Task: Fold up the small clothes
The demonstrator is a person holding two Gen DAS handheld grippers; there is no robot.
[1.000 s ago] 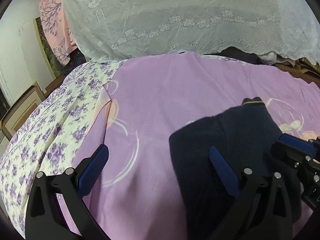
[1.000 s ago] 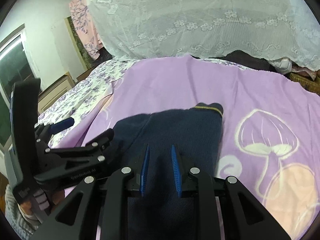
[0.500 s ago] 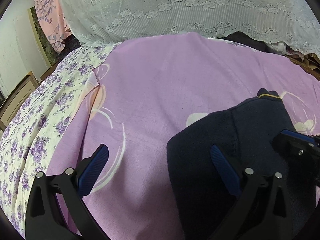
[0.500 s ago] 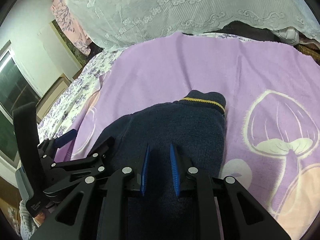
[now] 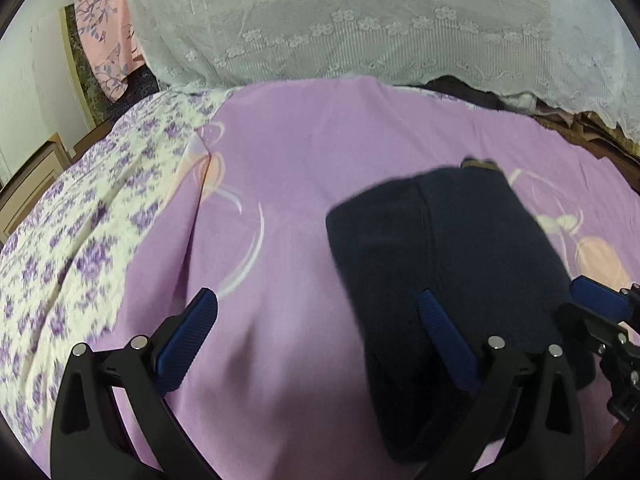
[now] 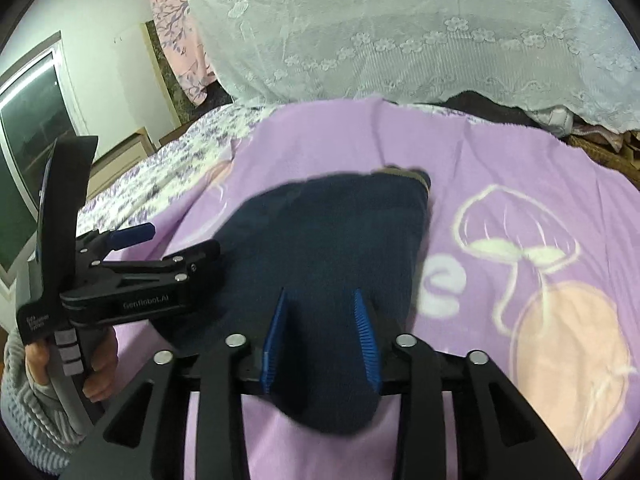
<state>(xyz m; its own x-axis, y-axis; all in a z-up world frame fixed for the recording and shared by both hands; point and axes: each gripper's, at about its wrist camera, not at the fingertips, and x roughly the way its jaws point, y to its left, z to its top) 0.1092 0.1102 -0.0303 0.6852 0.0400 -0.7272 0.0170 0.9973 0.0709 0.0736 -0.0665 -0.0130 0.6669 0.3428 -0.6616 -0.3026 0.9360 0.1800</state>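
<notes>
Lilac fleece blanket with a cream mushroom print [image 6: 520,200] covers the bed, a purple-flowered white sheet [image 5: 80,220] running along its left side and a white lace cover [image 6: 400,40] draped behind. Flat on the blanket lies the folded navy knitted garment with a thin yellow-trimmed cuff [image 6: 328,240]. Writing to read: "GenRobot.AI" on the side of the left gripper [image 5: 316,320], seen from the right wrist view, where a hand [image 6: 96,372] in a grey ribbed sleeve grips its handle. A smaller label further back is too blurred to read. Compared with a second ago, both views have slid across the bed and smeared, and the blue pads of the right gripper [image 6: 322,336] now stand wider apart. Those jaws are opening, released, with the navy knit lying between and beneath them. Left jaws spread wide and empty, one pad over bare blanket, the other over the garment's edge.
</notes>
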